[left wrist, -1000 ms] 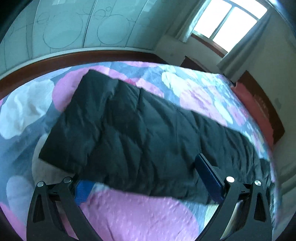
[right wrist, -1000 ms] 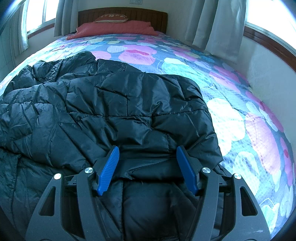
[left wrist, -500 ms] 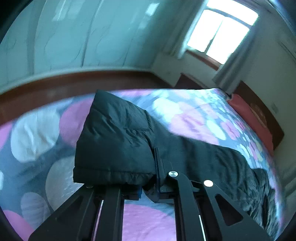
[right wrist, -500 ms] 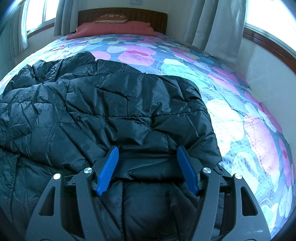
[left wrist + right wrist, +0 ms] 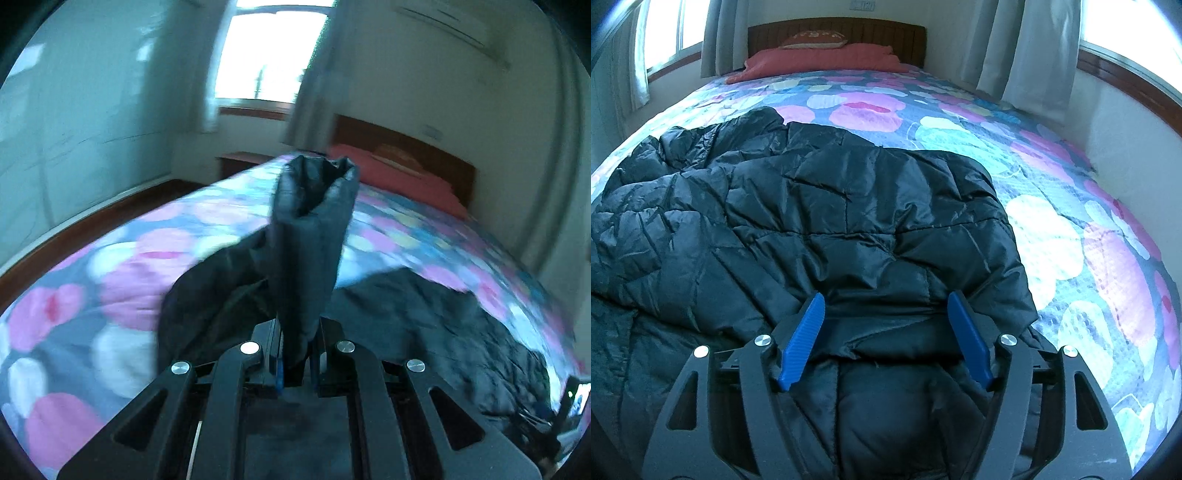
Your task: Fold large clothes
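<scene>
black quilted jacket (image 5: 827,221): glossy, padded shell, stitched into puffy panels, lying crumpled on a floral bedspread (image 5: 1082,243) with pink, white and teal blotches. left gripper (image 5: 295,363): jaws clamped narrow on a bunched fold of the jacket (image 5: 314,236), which rises above the bed as a rumpled column (this view is motion-blurred). right gripper (image 5: 886,341): blue ribbed pads (image 5: 803,341) stand wide apart and are opening, with the jacket's edge lying between them; neither pad visibly presses on the fabric. the right wrist view alone shows the jacket's spread body, a red pillow (image 5: 820,61) and a wooden headboard (image 5: 849,31). the left wrist view alone shows the raised fold, a wall-mounted air conditioner (image 5: 443,26) and the floor beside the bed.
</scene>
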Demonstrator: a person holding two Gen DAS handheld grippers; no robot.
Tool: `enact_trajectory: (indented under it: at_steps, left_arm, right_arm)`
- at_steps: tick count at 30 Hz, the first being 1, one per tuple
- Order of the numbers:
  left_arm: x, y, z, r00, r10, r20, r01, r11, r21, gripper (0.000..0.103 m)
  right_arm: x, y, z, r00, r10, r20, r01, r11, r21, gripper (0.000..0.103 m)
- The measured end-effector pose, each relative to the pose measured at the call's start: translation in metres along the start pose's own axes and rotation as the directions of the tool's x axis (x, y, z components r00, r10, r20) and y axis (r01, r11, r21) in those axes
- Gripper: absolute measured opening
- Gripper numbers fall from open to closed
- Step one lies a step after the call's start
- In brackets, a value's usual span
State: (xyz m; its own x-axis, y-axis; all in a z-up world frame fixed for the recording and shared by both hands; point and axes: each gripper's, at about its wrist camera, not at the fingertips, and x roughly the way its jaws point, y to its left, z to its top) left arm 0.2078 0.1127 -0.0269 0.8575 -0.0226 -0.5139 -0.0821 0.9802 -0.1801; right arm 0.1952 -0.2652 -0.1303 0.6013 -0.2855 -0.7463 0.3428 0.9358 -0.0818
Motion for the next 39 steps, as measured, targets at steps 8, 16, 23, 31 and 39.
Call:
enact_trajectory:
  at_steps: [8, 16, 23, 31, 39]
  left_arm:
    - [0.043, -0.132, -0.032, 0.989, -0.112, -0.098, 0.129, 0.974, 0.187, 0.01]
    - [0.074, -0.212, -0.075, 0.97, -0.144, -0.197, 0.198, 0.935, 0.294, 0.01]
    - [0.073, -0.236, -0.088, 0.961, -0.155, -0.227, 0.232, 0.9, 0.37, 0.016]
    - [0.024, -0.216, -0.069, 0.972, -0.179, -0.15, 0.224, 0.898, 0.379, 0.065]
    - [0.006, -0.138, -0.05, 0.994, -0.065, -0.083, 0.089, 0.939, 0.332, 0.066]
  right_arm:
    - [0.001, -0.004, 0.002, 1.0, 0.021, 0.002, -0.021, 1.0, 0.009, 0.073]
    - [-0.002, -0.003, 0.001, 0.999, 0.049, 0.006, -0.049, 0.999, 0.014, 0.079]
    - [-0.007, -0.003, 0.001, 0.997, 0.073, 0.003, -0.073, 0.997, 0.019, 0.08]
    - [-0.035, -0.01, -0.001, 0.993, 0.115, 0.004, -0.115, 0.993, 0.037, 0.08]
    - [-0.058, 0.018, 0.029, 0.968, 0.247, 0.033, -0.249, 0.965, 0.082, 0.08]
